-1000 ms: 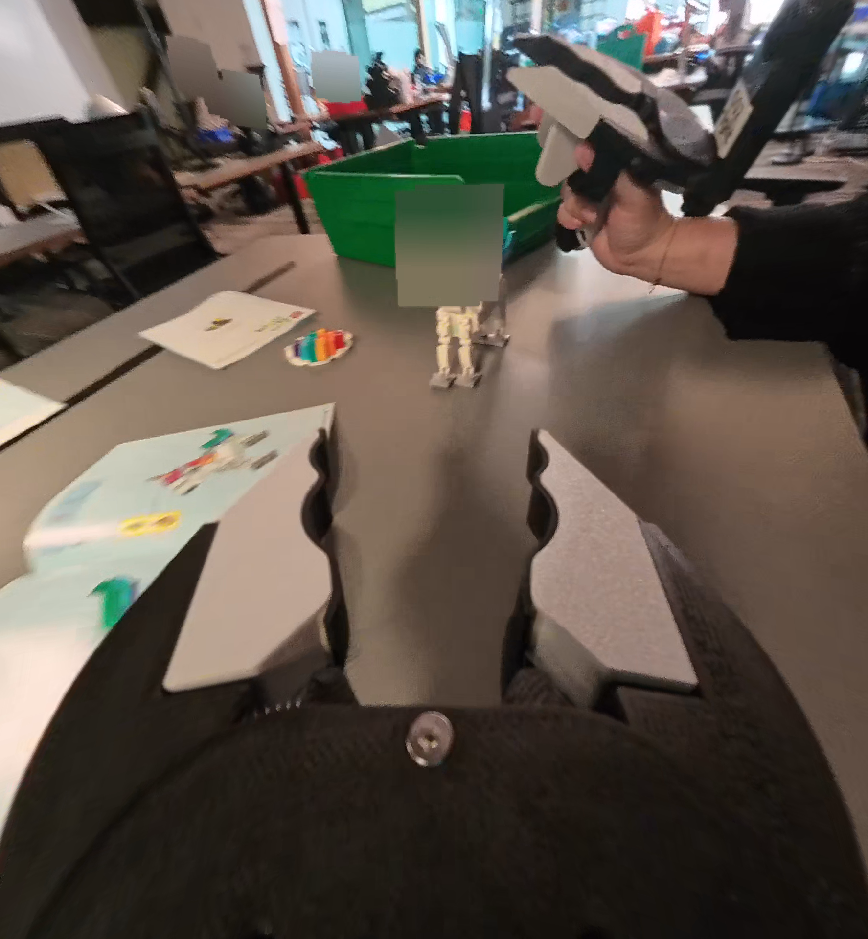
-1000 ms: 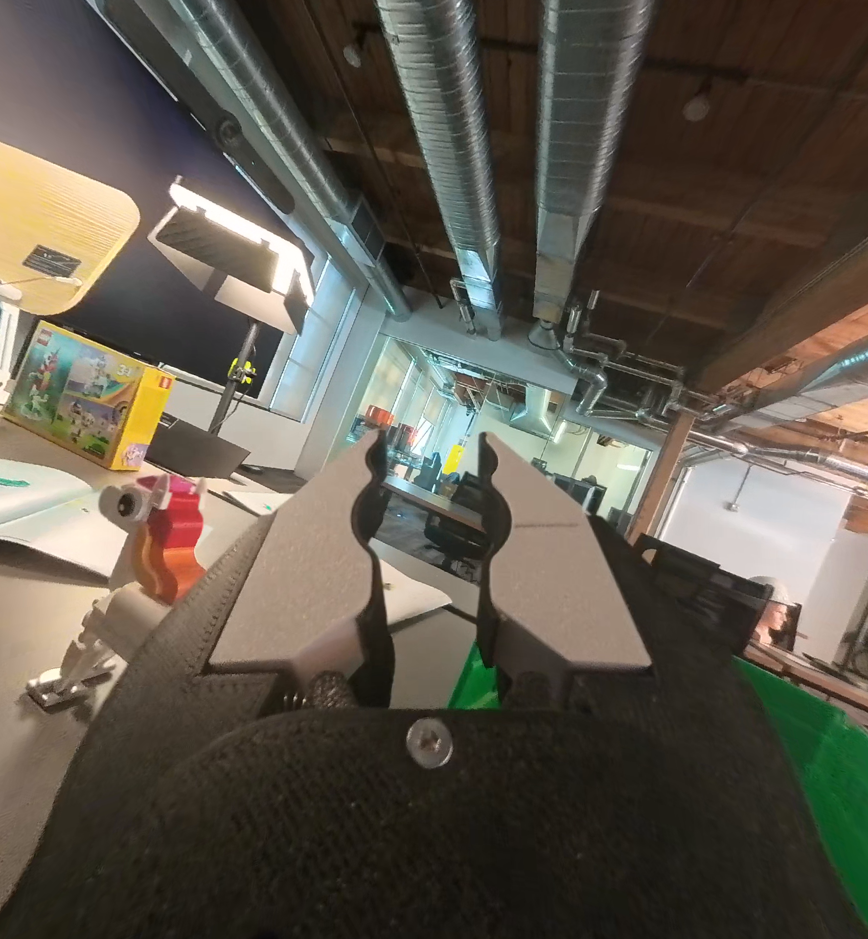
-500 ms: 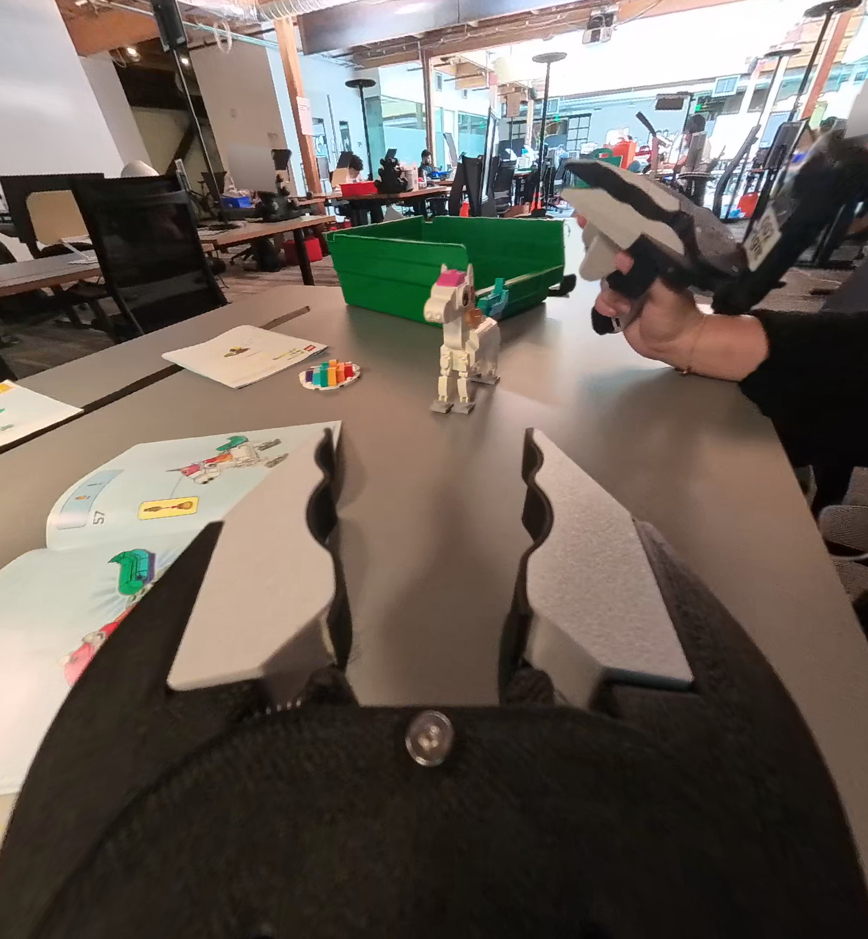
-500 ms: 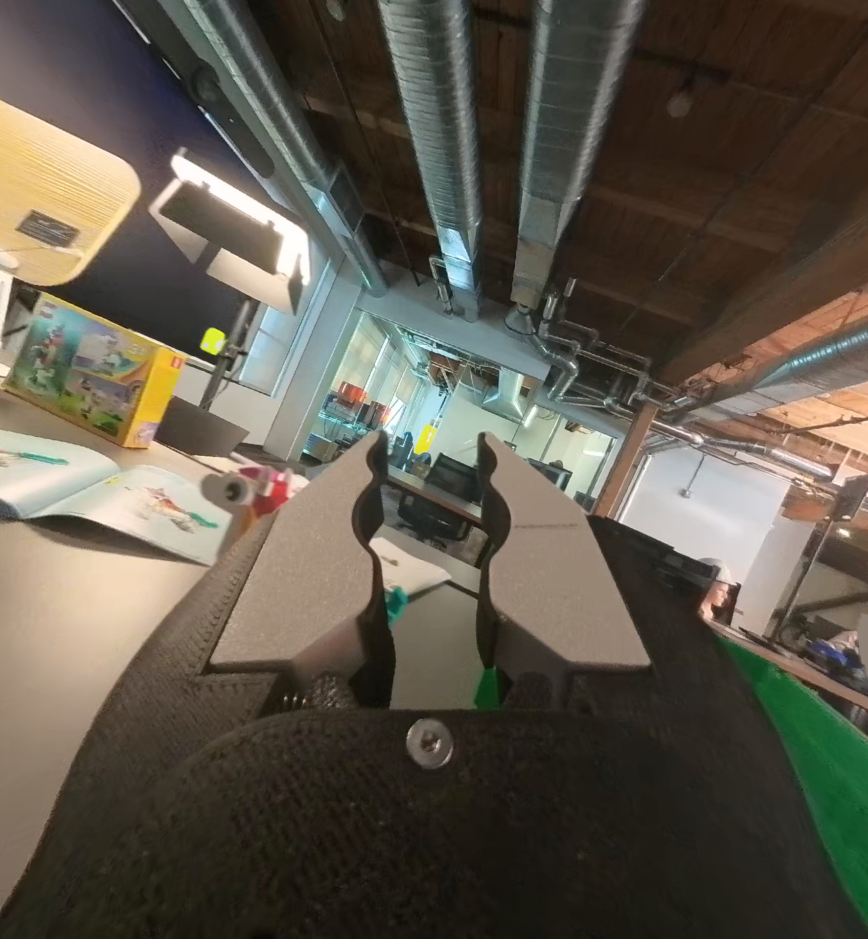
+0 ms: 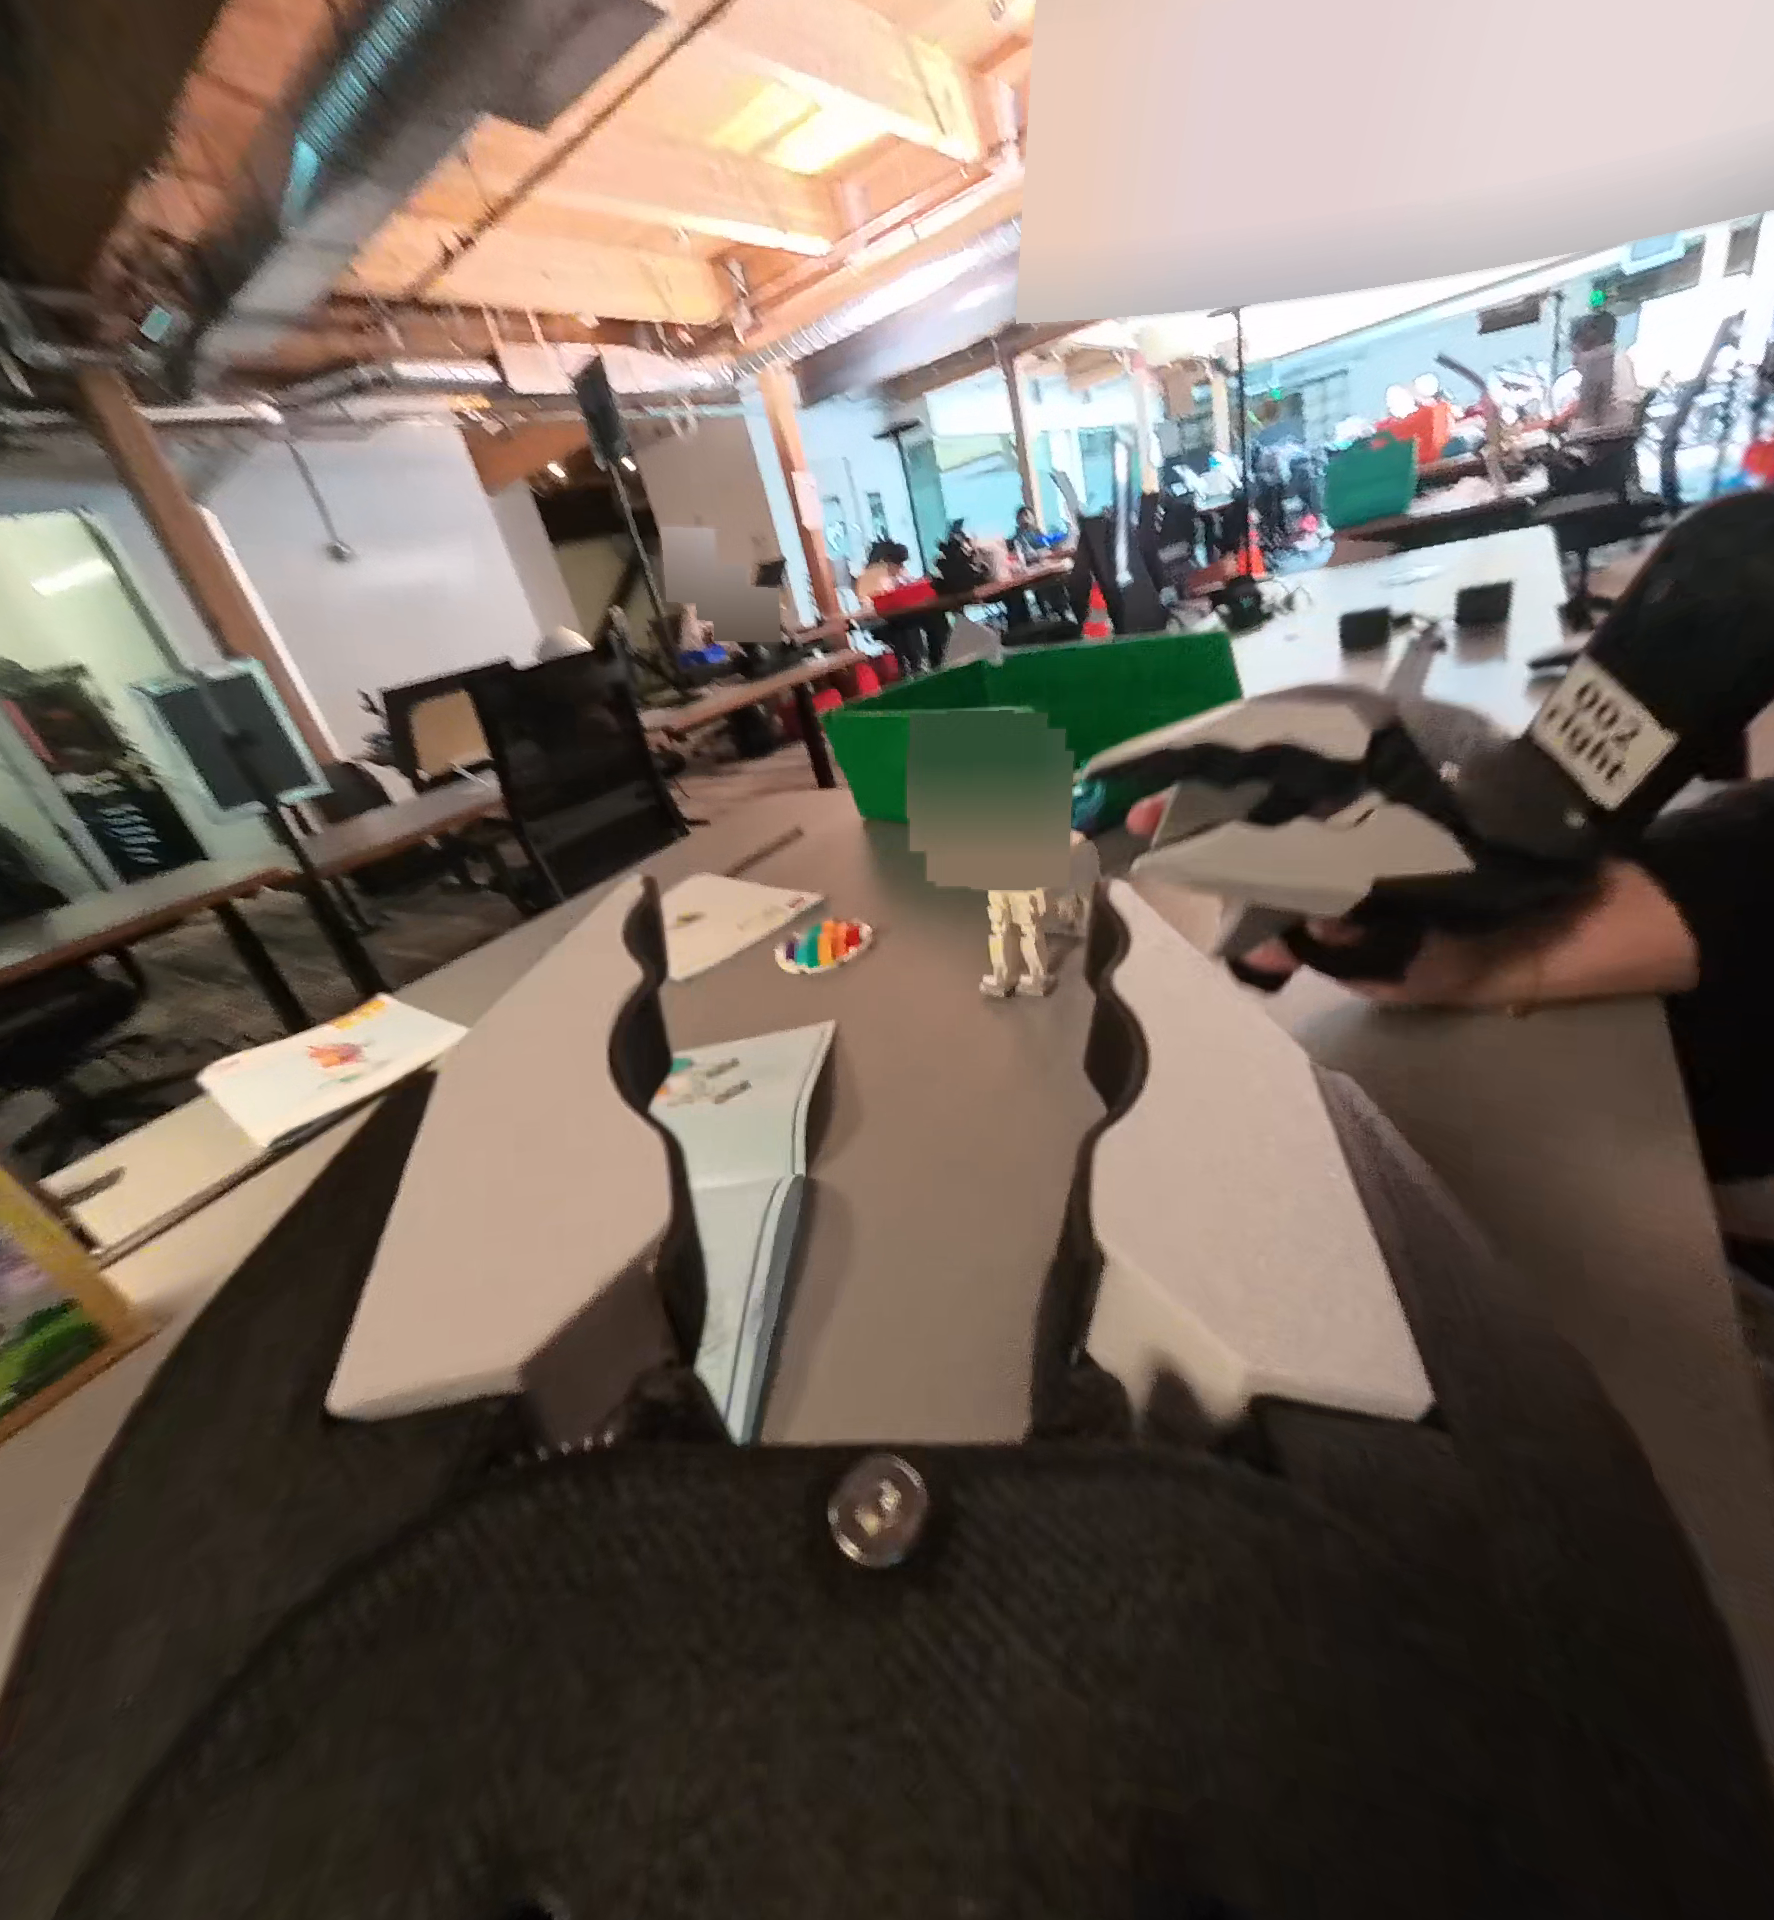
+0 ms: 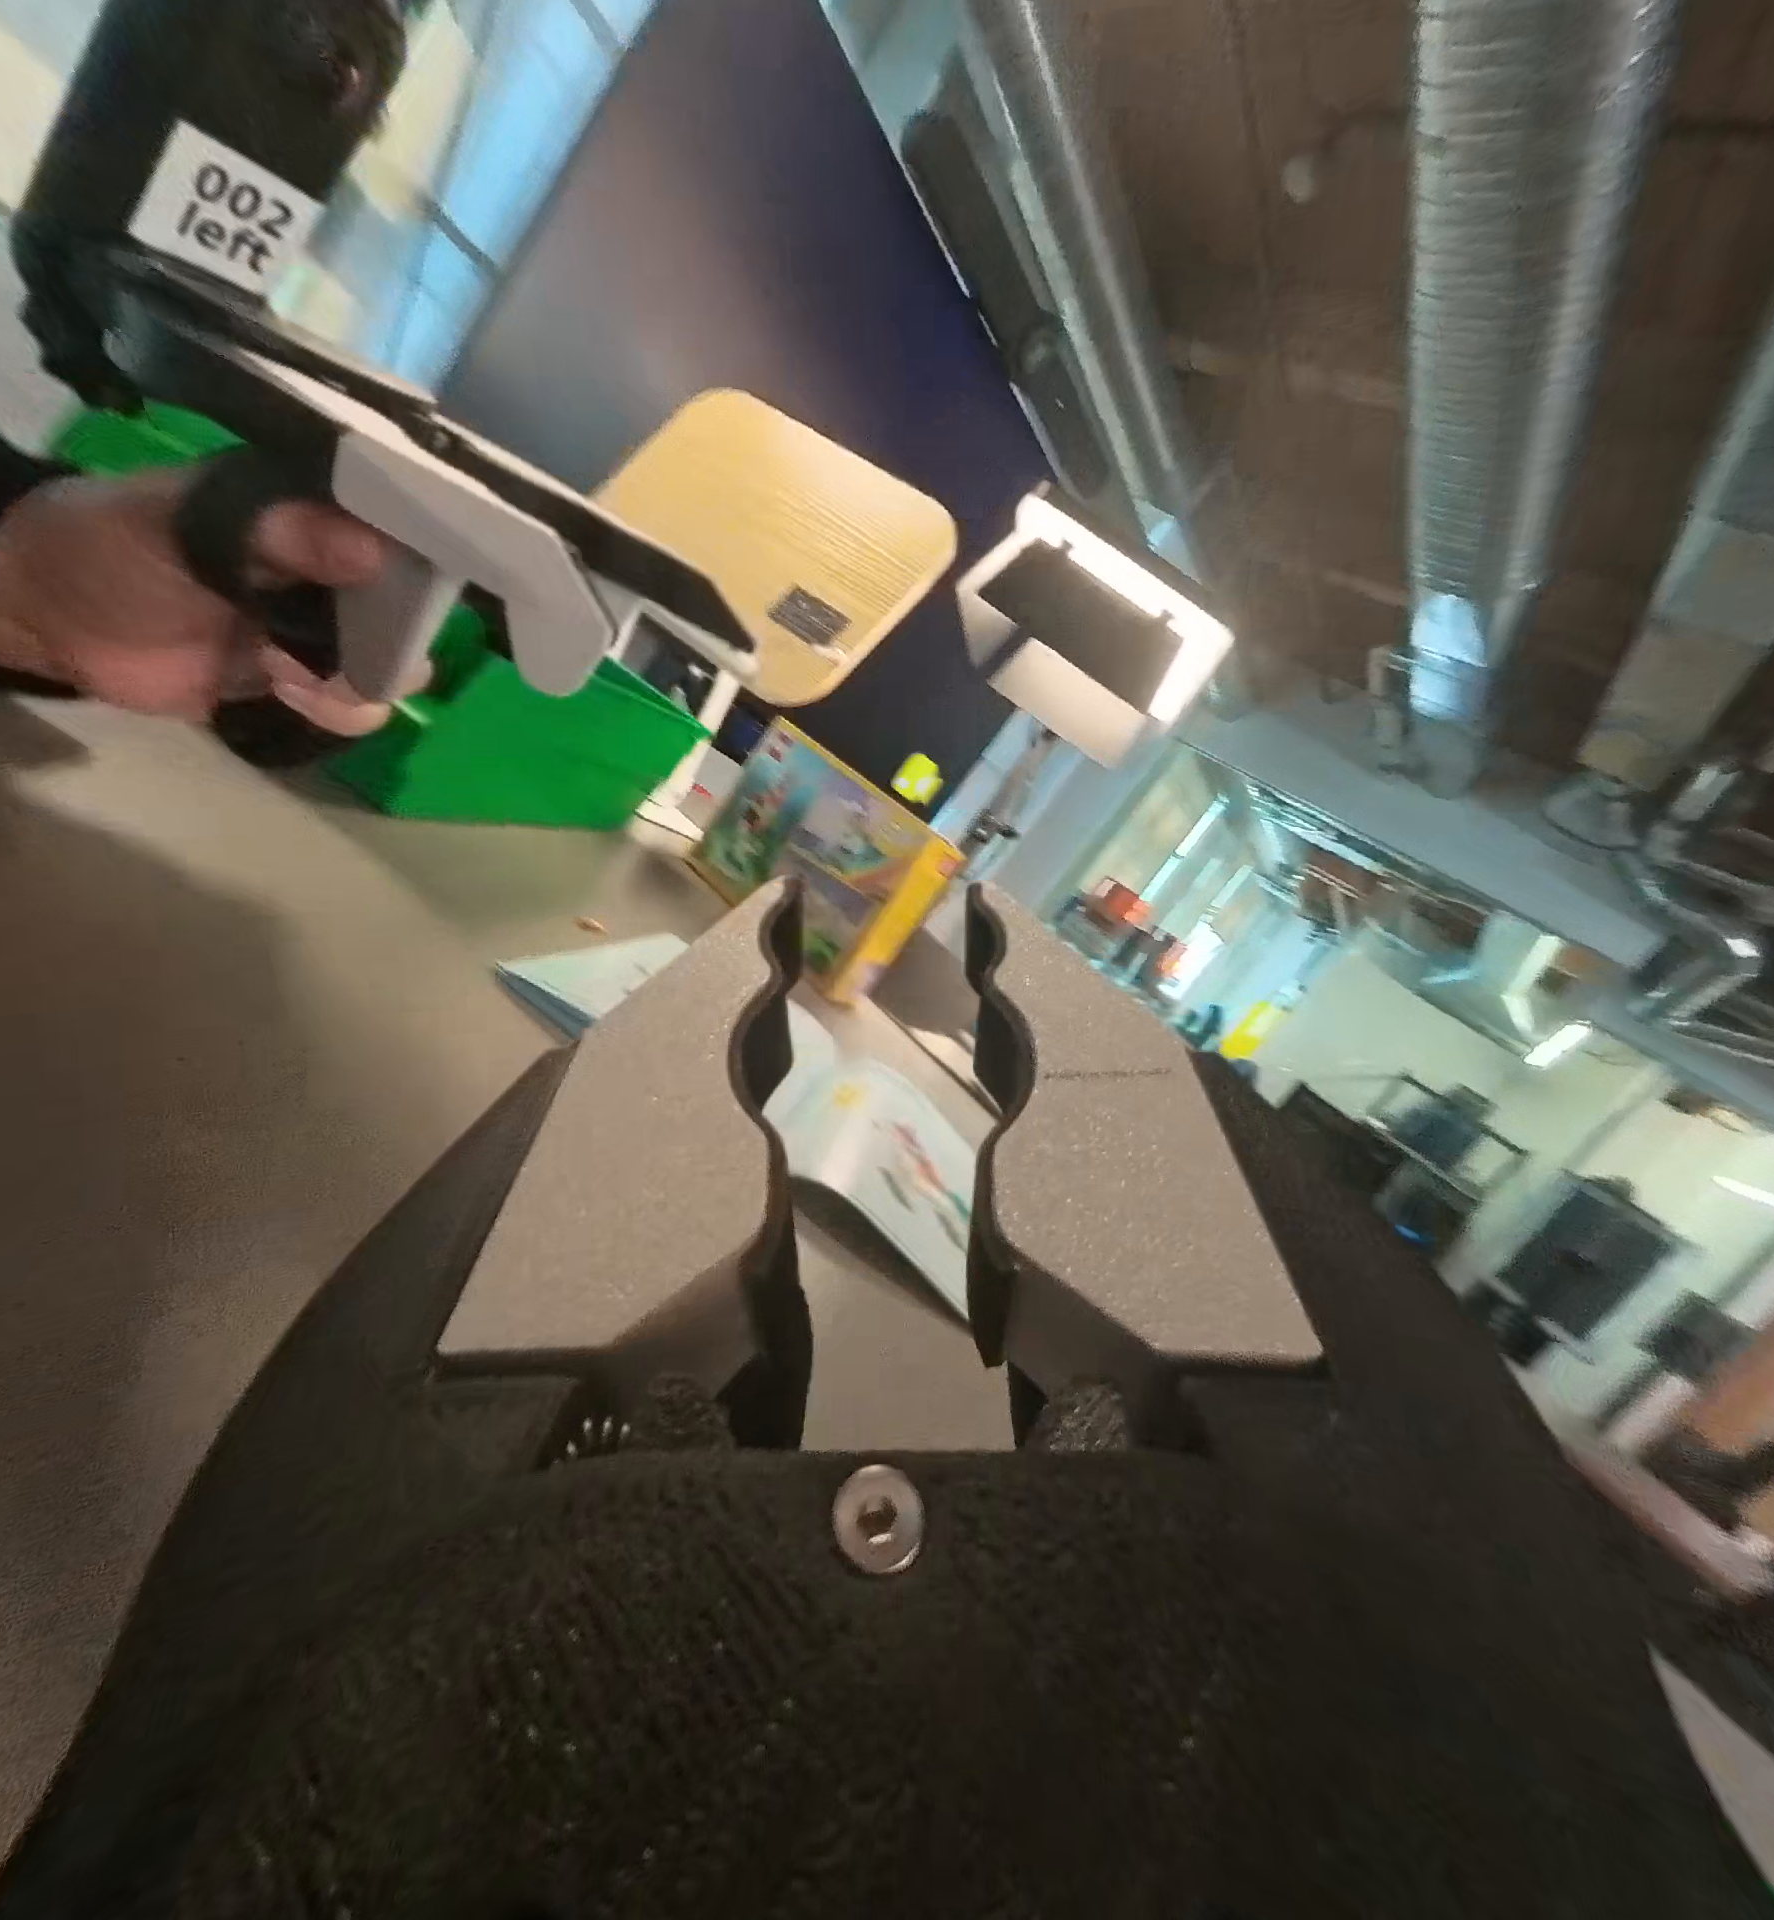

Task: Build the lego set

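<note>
A white lego unicorn (image 5: 1016, 940) stands on the grey table (image 5: 924, 1143); a mosaic patch hides its upper part. My left gripper (image 5: 872, 904) is open and empty, held above the table a good way short of the unicorn. My right gripper (image 5: 1122, 821) is held by a hand at the right, with its tips close behind the unicorn. In the right wrist view it (image 6: 883, 904) is open and empty, and the unicorn does not show there. The left gripper (image 6: 644, 623) shows there at the upper left, held by a hand.
An open instruction booklet (image 5: 748, 1091) lies under my left gripper, also seen in the right wrist view (image 6: 862, 1122). A small pile of coloured pieces (image 5: 823, 943), more booklets (image 5: 332, 1060), a green bin (image 5: 1070, 717) and a yellow lego box (image 6: 831, 852) are on the table.
The left wrist view has tilted up and shifted left. The right gripper has come down level behind the unicorn and swung round toward the box and booklet. Both stay open.
</note>
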Tool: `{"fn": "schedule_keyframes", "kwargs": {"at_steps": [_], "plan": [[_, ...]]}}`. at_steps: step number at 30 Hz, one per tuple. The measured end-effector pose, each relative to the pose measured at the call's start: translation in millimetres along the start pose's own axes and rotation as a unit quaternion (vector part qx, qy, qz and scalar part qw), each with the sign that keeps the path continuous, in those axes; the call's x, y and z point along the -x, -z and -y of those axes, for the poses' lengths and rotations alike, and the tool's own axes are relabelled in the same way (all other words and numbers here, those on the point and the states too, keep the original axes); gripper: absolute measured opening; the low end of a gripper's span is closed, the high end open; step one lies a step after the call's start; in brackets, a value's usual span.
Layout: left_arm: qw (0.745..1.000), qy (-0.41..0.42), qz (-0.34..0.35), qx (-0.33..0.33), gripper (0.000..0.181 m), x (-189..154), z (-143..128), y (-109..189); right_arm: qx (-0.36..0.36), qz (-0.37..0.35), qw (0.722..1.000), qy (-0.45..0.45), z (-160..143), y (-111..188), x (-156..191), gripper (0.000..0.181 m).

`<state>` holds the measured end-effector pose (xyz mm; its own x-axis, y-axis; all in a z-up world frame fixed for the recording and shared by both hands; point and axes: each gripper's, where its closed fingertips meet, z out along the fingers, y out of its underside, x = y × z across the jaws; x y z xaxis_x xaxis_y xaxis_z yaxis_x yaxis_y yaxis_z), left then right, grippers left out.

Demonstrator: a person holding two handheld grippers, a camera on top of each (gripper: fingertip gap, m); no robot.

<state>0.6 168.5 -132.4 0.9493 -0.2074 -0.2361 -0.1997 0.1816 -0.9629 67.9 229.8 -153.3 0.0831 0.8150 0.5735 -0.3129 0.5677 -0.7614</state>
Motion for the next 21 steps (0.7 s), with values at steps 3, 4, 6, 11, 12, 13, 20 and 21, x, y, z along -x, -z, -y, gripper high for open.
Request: {"fn": "schedule_keyframes", "kwargs": {"at_steps": [3, 4, 6, 11, 12, 13, 20, 21], "plan": [[0.998, -0.009, 0.053, -0.015, 0.08, 1.9, 11.9, 40.4, -0.024, 0.026, 0.999, -0.039, 11.2, -22.3, 23.5, 0.029], [0.997, -0.012, 0.077, -0.011, 0.08, 5.4, 11.8, 56.4, -0.031, 0.033, 0.998, -0.047, 14.6, -28.9, 30.6, 0.029], [0.991, -0.012, 0.13, 0.002, 0.079, 17.1, 10.9, 90.4, -0.043, 0.043, 0.996, -0.06, 20.6, -40.4, 41.9, 0.029], [0.958, 0.027, 0.281, 0.046, 0.076, 71.6, 13.9, 170.1, -0.057, 0.048, 0.993, -0.093, 27.4, -61.0, 55.4, 0.028], [0.95, 0.037, 0.305, 0.059, 0.074, 84.3, 14.2, 181.1, -0.058, 0.046, 0.992, -0.099, 27.7, -63.8, 56.1, 0.028], [0.943, 0.046, 0.321, 0.078, 0.07, 96.5, 13.2, 189.2, -0.059, 0.045, 0.992, -0.105, 27.7, -66.3, 56.4, 0.028], [0.904, 0.127, 0.206, 0.351, 0.044, 143.0, -41.6, 180.3, -0.054, 0.031, 0.989, -0.133, 21.9, -71.8, 49.4, 0.027], [0.891, 0.122, 0.199, 0.389, 0.042, 151.5, -51.1, 180.4, -0.053, 0.029, 0.989, -0.138, 21.1, -71.4, 47.4, 0.027]]}}
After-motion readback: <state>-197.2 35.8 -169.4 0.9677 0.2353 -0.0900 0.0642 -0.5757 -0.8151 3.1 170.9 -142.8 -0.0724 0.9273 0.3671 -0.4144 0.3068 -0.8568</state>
